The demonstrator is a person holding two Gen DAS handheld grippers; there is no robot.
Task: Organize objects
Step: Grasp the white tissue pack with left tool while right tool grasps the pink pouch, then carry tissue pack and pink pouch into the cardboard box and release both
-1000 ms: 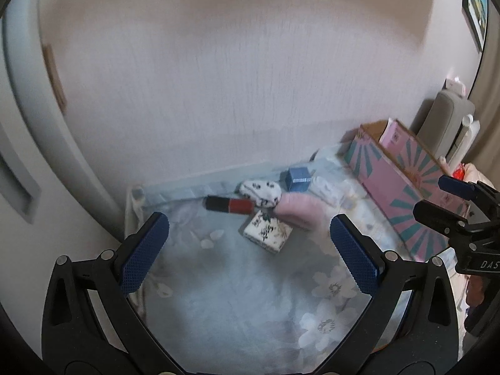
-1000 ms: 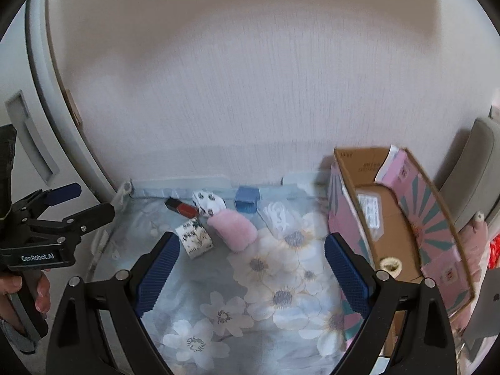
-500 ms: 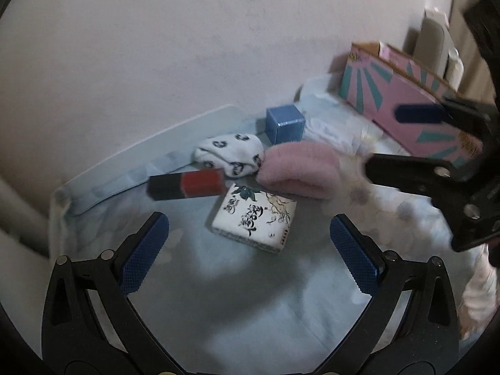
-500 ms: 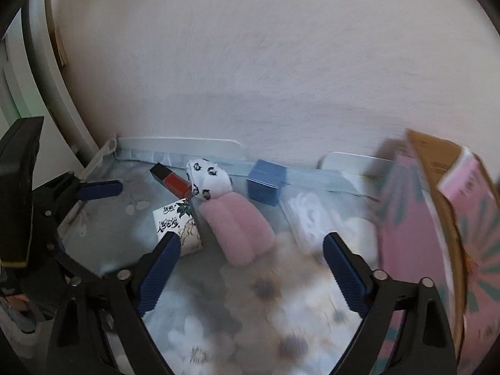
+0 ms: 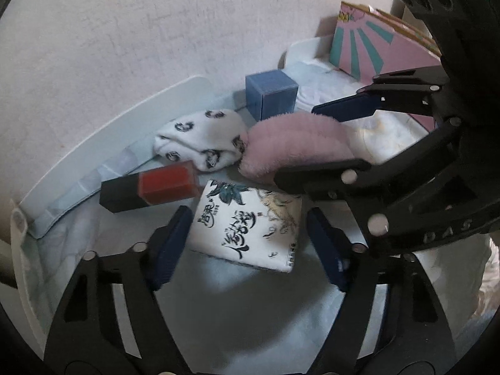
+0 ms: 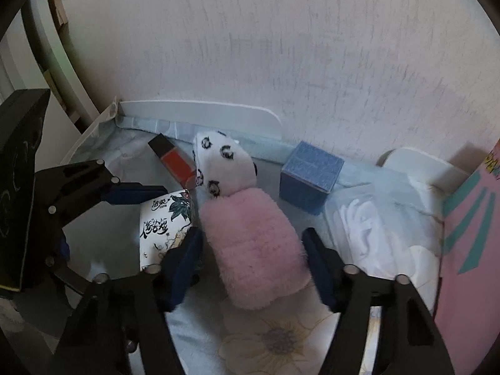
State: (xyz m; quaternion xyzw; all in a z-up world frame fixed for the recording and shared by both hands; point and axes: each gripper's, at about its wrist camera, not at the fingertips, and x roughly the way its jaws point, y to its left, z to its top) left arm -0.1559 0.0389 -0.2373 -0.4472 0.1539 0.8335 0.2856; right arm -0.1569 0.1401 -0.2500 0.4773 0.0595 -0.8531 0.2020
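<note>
Left wrist view first: the left gripper (image 5: 247, 243) sits low over the flower-print sheet (image 5: 218, 312), with its blue fingers (image 5: 170, 247) spread partway, one on each side of the white tissue pack (image 5: 250, 225) with black calligraphy on it. Can't tell if the pads actually touch the pack; they look just beside its edges. Just behind the pack lies a red and black lipstick-shaped tube (image 5: 150, 187), and behind that a white sock with black prints (image 5: 200, 140), which touches the fluffy pink roll (image 5: 297, 147). A blue cube box (image 5: 270, 93) stands near the wall. The right gripper (image 5: 318, 143) comes in from the right side, one finger over the pink roll and one under it on the near side. A pink carton with teal rays (image 5: 375, 50) is at the far right.

Right wrist view: the right gripper (image 6: 253, 259) has its fingers (image 6: 184, 265) partly spread around the fluffy pink roll (image 6: 253, 247), pads just beside its flanks, contact not clear. The sock (image 6: 222, 165) butts against the roll's far end, the tube (image 6: 172, 159) is left of it, and the blue cube box (image 6: 309, 178) is to the right. The left gripper (image 6: 97, 222) reaches in from the left at the tissue pack (image 6: 162, 228). The pink carton (image 6: 472, 250) fills the right edge.
</note>
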